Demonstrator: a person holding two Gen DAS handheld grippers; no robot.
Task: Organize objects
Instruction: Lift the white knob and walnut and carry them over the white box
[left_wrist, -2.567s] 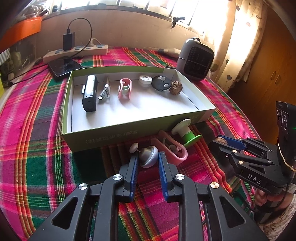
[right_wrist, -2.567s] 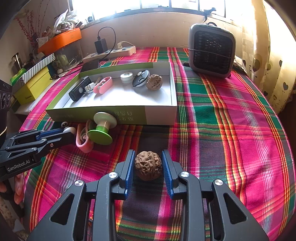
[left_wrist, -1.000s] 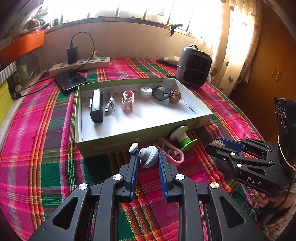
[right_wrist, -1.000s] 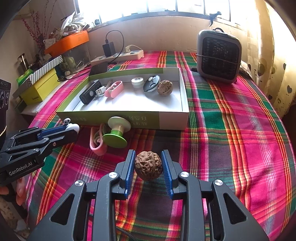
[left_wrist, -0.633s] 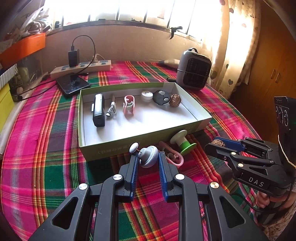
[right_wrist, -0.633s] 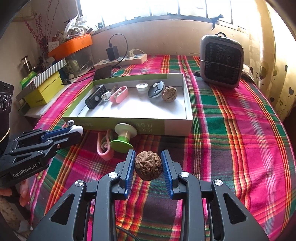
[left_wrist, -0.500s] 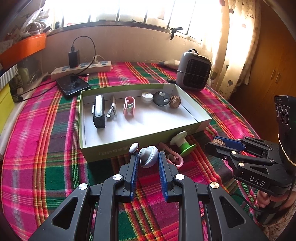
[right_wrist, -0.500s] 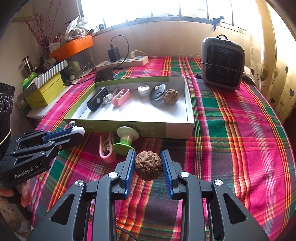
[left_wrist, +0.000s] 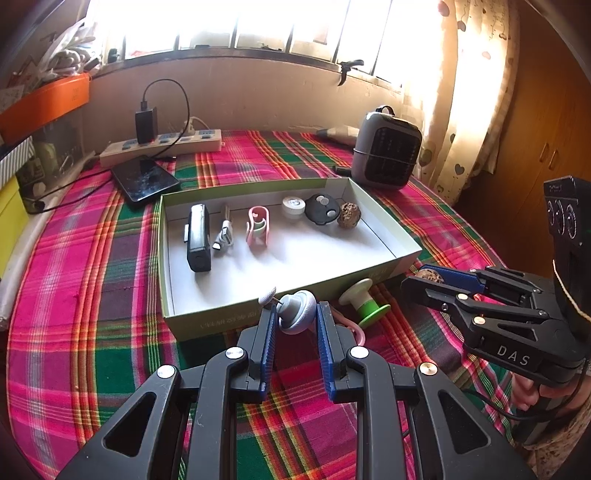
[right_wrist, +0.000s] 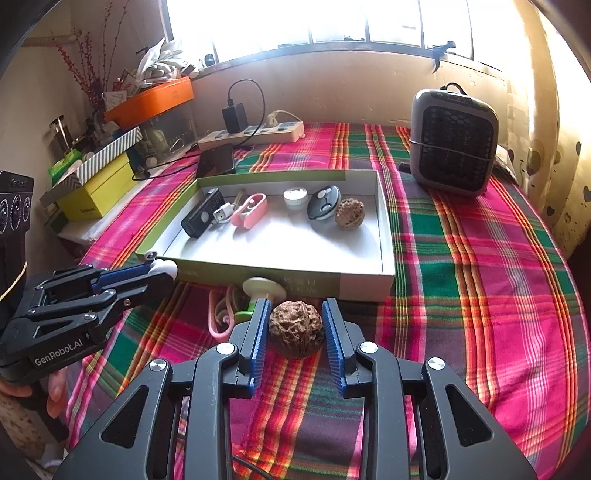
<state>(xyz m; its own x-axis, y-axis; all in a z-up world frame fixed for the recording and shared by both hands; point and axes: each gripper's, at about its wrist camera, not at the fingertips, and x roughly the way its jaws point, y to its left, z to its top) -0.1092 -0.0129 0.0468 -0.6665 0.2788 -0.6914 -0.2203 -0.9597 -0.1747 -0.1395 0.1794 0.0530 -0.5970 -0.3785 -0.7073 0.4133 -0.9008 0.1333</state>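
My left gripper (left_wrist: 294, 320) is shut on a small grey knob with a stem (left_wrist: 295, 314), held above the cloth in front of the shallow green-and-white box (left_wrist: 207, 320). My right gripper (right_wrist: 295, 325) is shut on a brown walnut (right_wrist: 295, 328), also raised just before the box (right_wrist: 365, 286). Inside the box lie a black device (left_wrist: 198, 236), a USB plug (left_wrist: 223, 236), a pink clip (left_wrist: 257, 229), a white disc (left_wrist: 293, 205), a black key fob (left_wrist: 321, 213) and a second walnut (left_wrist: 348, 219). A white-and-green spool (left_wrist: 364, 303) and a pink clip (right_wrist: 218, 314) rest on the cloth by the box's front wall.
The round table wears a red and green plaid cloth (right_wrist: 480, 295). A grey heater (right_wrist: 454, 142) stands at the back right, a power strip with charger (left_wrist: 162, 146) and a phone (left_wrist: 144, 182) at the back left. Yellow and orange boxes (right_wrist: 96, 192) line the left side.
Both grippers have drawn slightly back and up from the box, each keeping hold of its object. Nothing in the box moved.
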